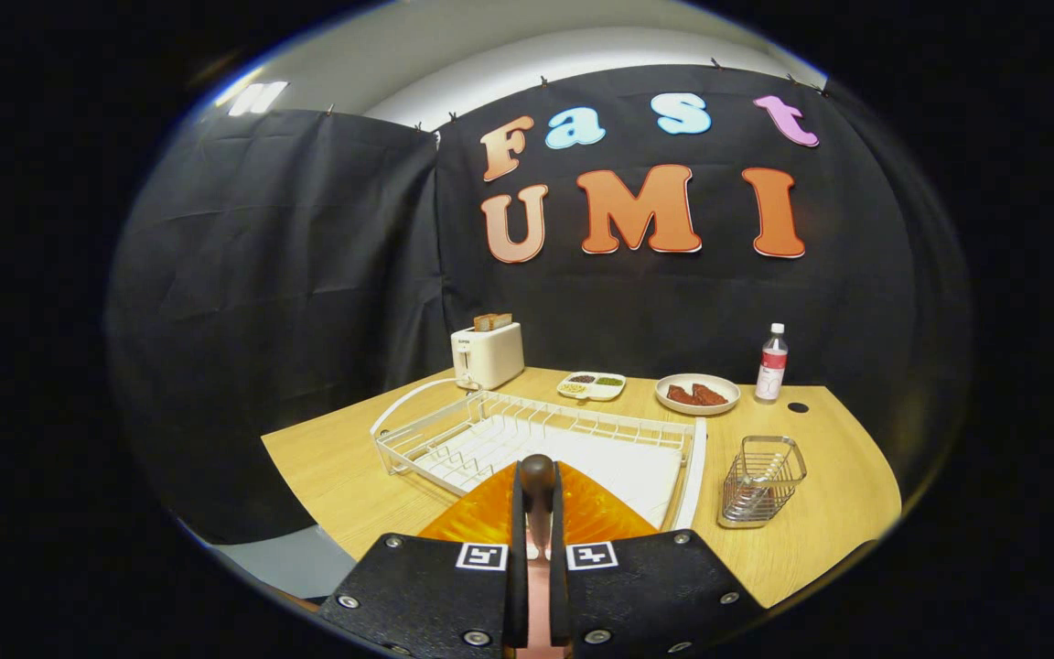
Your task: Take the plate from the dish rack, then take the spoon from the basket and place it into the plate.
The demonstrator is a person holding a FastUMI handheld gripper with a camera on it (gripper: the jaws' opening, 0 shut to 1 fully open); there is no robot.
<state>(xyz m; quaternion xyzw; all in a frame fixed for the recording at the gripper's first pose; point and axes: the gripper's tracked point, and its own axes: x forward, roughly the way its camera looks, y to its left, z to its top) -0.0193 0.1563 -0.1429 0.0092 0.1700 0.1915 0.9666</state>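
The gripper was clamped on the orange plate, with both fingers pressed close together on its rim. The plate stood on its edge between the fingers, over the near side of the white dish rack. The rack sat on the wooden worktop. Beside the rack stood a wire basket with the spoon inside. Farther back were a toaster, a small tray, a bowl of food and a bottle.
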